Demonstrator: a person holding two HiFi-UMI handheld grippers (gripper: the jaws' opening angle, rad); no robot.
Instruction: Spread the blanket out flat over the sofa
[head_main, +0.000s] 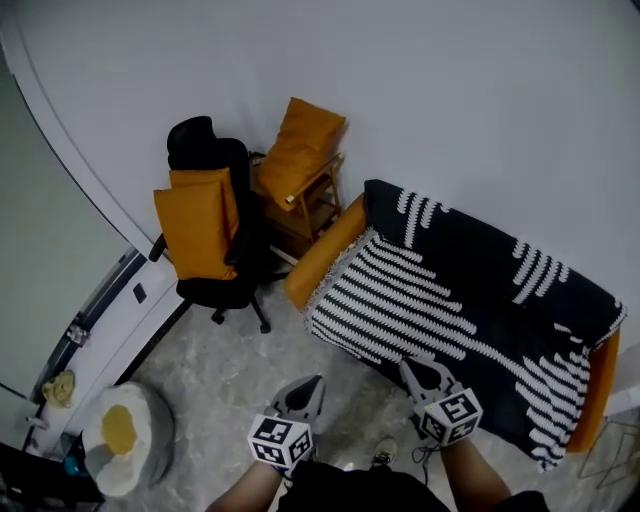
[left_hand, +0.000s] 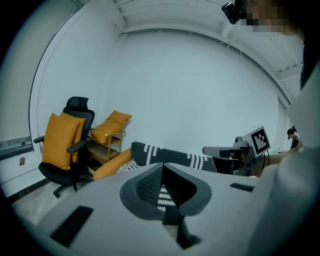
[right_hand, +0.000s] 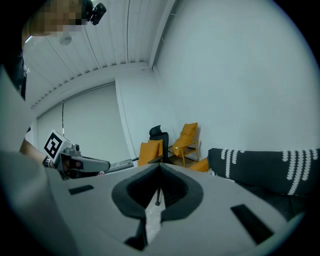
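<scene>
Both forearms (head_main: 478, 478) of the person come in at the near edge, each hand carrying a gripper low over the grey mottled floor (head_main: 220, 370) in front of the sofa (head_main: 322, 250). The left gripper (head_main: 312, 382) has its jaws pressed together with nothing between them, and its marker cube (head_main: 280, 441) faces up. To its right, the right gripper (head_main: 408, 366) is likewise closed and empty, with its tips just in front of the near edge of the blanket (head_main: 470, 300). At the near left, a round white object (head_main: 125, 440) with a yellow patch on top stands on the floor.

Beyond the grippers, the blanket, black with broken white stripes, lies over the orange sofa and covers both the seat and the backrest. Orange shows only at the left armrest and at the right end. The blanket's fringed left edge lies against the left armrest, and its near right corner hangs down the front of the sofa. A few folds show toward the right end.

Farther left stands a black office chair (head_main: 215, 160) with an orange cushion (head_main: 195, 228) propped upright on its seat. Between it and the sofa's left end, a wooden chair (head_main: 312, 205) bears a second orange cushion (head_main: 300, 145), which leans back toward the pale wall (head_main: 450, 100).
</scene>
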